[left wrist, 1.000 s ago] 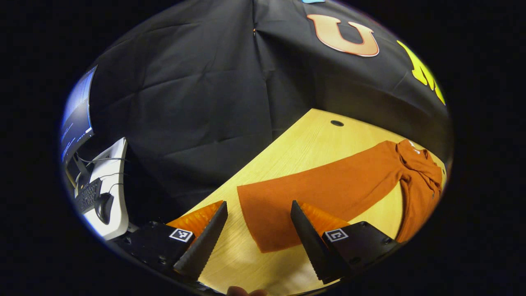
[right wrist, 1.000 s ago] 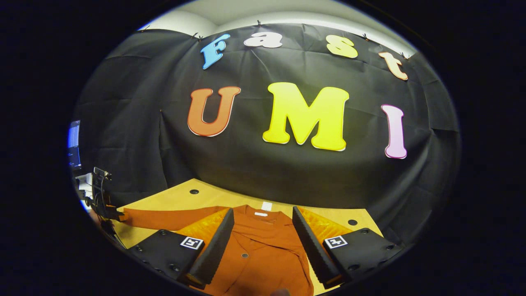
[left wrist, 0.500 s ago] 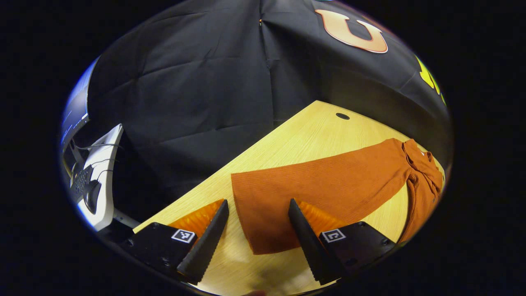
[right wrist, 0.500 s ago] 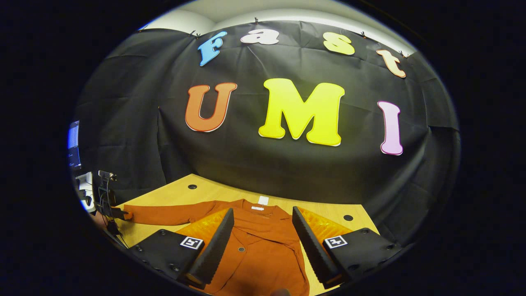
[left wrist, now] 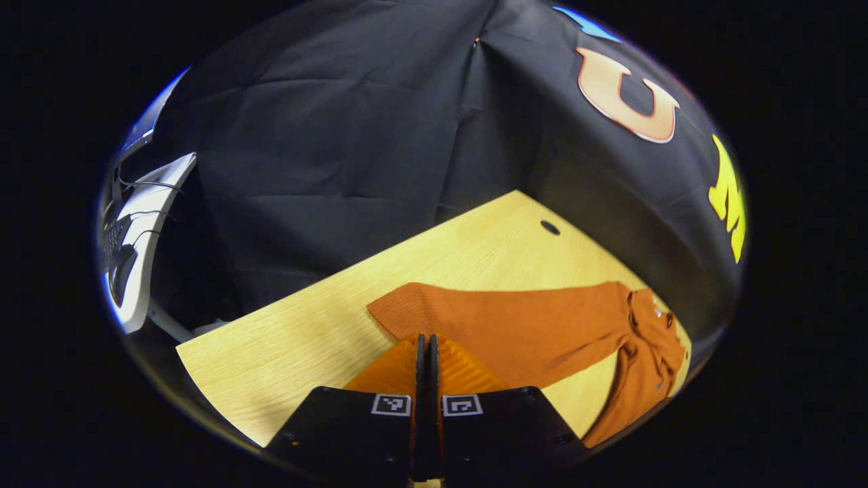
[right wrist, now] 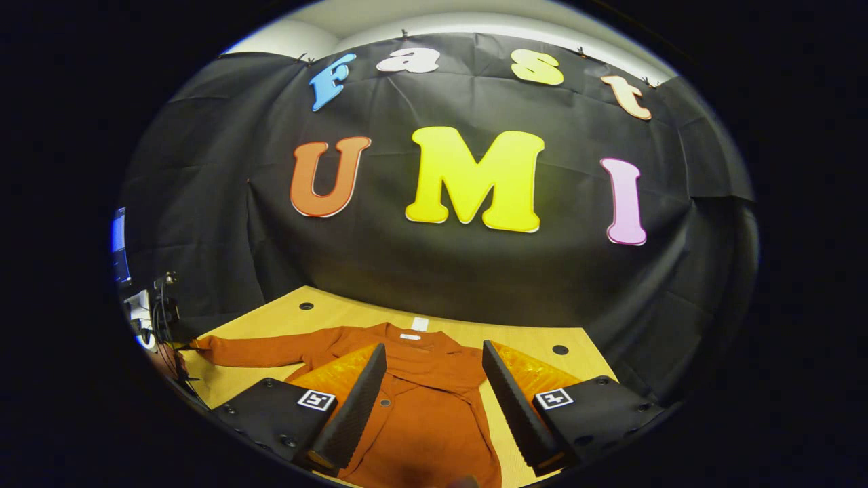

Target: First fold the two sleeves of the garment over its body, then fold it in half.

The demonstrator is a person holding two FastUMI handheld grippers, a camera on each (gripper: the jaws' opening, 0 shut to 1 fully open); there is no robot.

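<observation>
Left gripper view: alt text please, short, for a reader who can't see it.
The left tool has its fingers closed together at the near edge of an orange garment's sleeve, which lies stretched out flat across a light wooden table. The sleeve runs to the bunched garment body at far right; whether cloth is pinched cannot be told.

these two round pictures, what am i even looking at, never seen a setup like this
Each picture comes from a fisheye camera riding on a handheld two-finger gripper; a person holds one in each hand. Each gripper's own fingers show at the bottom of its picture.

In the left gripper view, the left gripper has its fingers closed together at the near edge of one sleeve of an orange garment. Whether cloth is pinched between them I cannot tell.

In the right gripper view, the right gripper is open, fingers apart above the garment's body, which lies spread on a wooden table.

The job is folding that garment; no fold shows yet.
</observation>
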